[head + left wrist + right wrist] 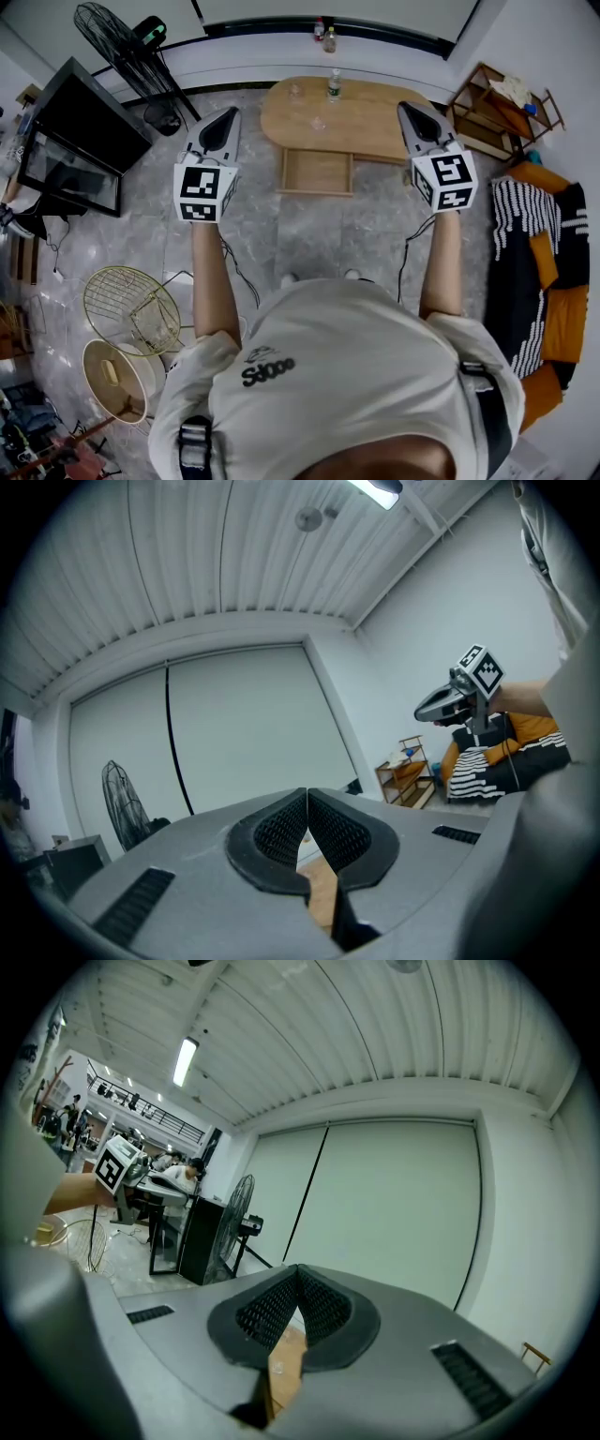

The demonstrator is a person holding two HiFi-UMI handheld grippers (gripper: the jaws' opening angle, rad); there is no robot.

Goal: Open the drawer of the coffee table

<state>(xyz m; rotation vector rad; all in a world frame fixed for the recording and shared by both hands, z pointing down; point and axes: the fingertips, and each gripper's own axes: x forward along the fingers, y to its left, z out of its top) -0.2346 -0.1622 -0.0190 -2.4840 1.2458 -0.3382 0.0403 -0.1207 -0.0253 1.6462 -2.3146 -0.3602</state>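
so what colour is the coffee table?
Coffee table is light wood; head view shows it best.

Bottle (334, 84) on coffee table (367, 129)

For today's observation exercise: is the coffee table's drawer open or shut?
Open: the drawer juts out from the coffee table, its bare inside visible.

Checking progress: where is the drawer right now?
In the head view the drawer sticks out from the coffee table's near edge, upper centre, between the left tongs and the right tongs.
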